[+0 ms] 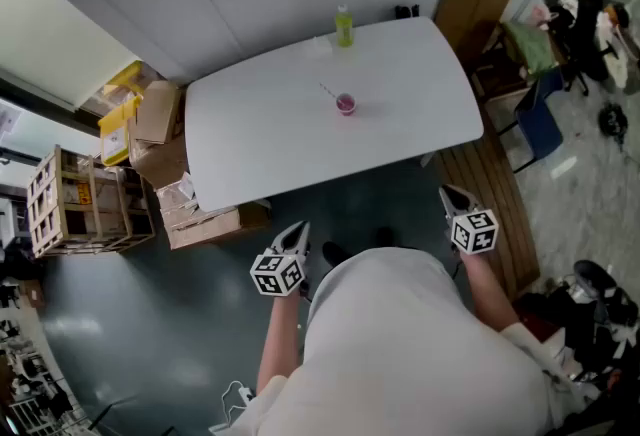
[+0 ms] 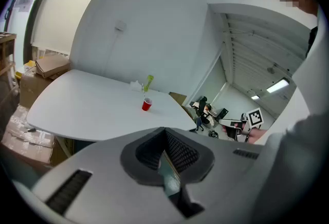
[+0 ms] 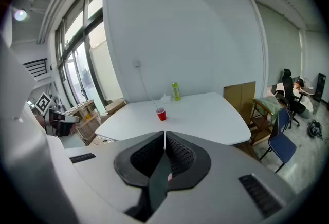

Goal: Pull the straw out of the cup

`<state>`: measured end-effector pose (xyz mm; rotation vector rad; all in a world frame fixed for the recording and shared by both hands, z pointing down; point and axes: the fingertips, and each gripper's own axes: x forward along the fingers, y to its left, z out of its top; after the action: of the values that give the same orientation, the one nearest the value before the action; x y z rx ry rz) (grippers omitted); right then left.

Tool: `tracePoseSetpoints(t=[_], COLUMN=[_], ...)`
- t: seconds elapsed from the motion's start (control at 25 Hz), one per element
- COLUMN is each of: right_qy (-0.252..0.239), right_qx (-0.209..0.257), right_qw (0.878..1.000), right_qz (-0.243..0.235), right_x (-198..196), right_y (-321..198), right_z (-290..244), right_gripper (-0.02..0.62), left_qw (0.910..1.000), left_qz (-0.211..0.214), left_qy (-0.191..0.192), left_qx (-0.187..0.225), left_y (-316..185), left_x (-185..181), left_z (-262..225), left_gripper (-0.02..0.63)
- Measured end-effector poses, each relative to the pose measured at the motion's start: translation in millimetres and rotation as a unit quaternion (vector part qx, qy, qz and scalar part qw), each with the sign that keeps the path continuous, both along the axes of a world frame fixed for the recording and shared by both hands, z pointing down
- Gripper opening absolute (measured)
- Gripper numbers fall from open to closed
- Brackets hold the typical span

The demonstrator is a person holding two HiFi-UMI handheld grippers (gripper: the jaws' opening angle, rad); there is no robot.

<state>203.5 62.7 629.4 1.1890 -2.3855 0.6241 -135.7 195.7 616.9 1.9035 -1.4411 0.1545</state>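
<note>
A small red cup (image 1: 346,104) stands near the middle of the white table (image 1: 260,144), with a thin straw (image 1: 328,91) leaning out of it toward the far left. The cup (image 2: 147,105) also shows far off in the left gripper view, and the cup (image 3: 161,114) in the right gripper view. My left gripper (image 1: 298,236) and right gripper (image 1: 452,197) hang in front of the table's near edge, well short of the cup. Both are shut with nothing between the jaws.
A green bottle (image 1: 344,26) and a white crumpled thing (image 1: 318,45) stand at the table's far edge. Cardboard boxes (image 1: 170,174) are stacked left of the table. A wooden board (image 1: 470,19), chairs (image 1: 538,119) and clutter lie to the right.
</note>
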Motion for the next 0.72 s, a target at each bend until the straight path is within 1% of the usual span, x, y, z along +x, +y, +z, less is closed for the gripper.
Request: tracePoseSetpoints(t=[0.24,0.56,0.72], right_qy=[-0.004,-0.006,-0.009], right_qx=[-0.001,-0.002,0.0], right_qw=[1.0,1.0,1.0], right_qz=[-0.004,-0.009,-0.021], right_x=[-3.0,2.4,-0.7], right_y=[-1.9,-3.0,-8.5], right_z=[-3.7,-4.7,-7.4], right_gripper=[0.04,0.04,0.041], left_qw=[1.0,1.0,1.0], left_qz=[0.002,0.003,0.001], left_qy=[0.003,0.001,-0.003], left_qx=[-0.004,-0.006,-0.002], left_y=[-1.3,-1.9,-7.3], left_x=[6.2,13.4,15.8], left_z=[3.2,3.4,0.7], left_gripper=[0.002,0.002,0.002])
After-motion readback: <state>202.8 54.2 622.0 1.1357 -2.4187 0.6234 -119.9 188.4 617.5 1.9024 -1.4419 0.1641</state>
